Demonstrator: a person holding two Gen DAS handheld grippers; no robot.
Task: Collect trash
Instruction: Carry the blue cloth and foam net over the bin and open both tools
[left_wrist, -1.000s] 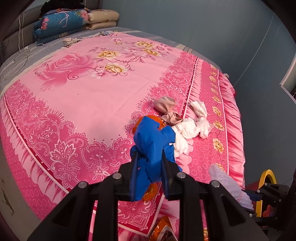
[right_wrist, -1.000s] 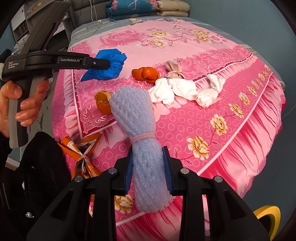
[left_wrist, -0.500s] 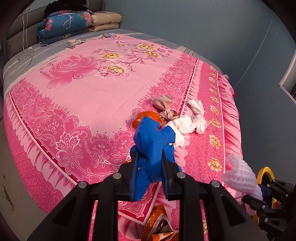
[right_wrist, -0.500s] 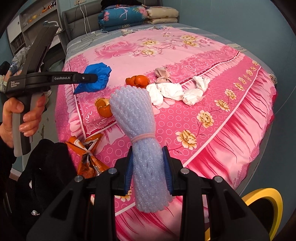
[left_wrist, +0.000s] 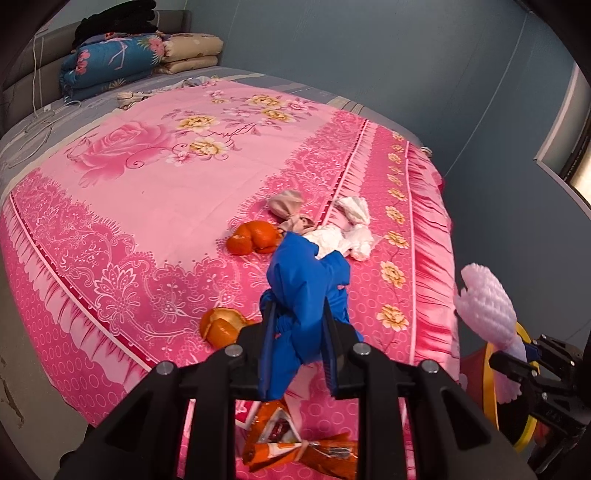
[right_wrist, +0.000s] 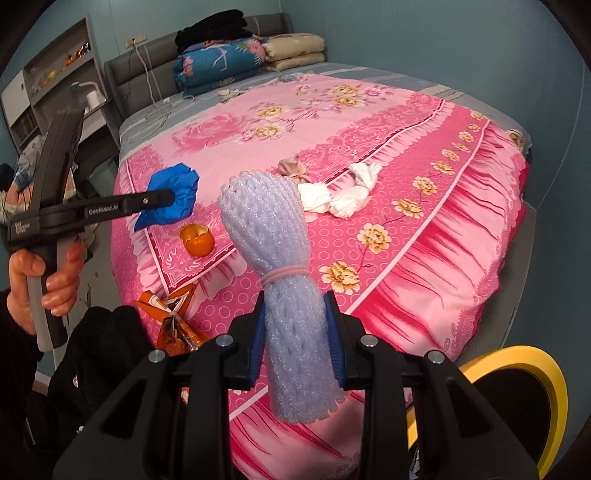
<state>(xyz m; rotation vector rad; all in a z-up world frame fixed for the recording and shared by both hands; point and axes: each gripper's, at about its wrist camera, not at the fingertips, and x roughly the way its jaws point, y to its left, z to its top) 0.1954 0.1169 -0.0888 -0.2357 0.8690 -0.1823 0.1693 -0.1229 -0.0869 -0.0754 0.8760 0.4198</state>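
Even, soft indoor light falls on my view of the bed (left_wrist: 155, 206), colours sharp and shadows faint, while fisheye bending curves the walls and blackens the corners.

I see a bed with a pink floral bedsheet (left_wrist: 155, 206). At its grey padded headboard (right_wrist: 122, 72) lie a folded blue flowered quilt (left_wrist: 110, 62), beige folded blankets (left_wrist: 192, 51) and black clothes (right_wrist: 210, 29).

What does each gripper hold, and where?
Left gripper: crumpled blue plastic bag, pinched at its lower bunch. Right gripper: white foam net bundle, below its rubber band.
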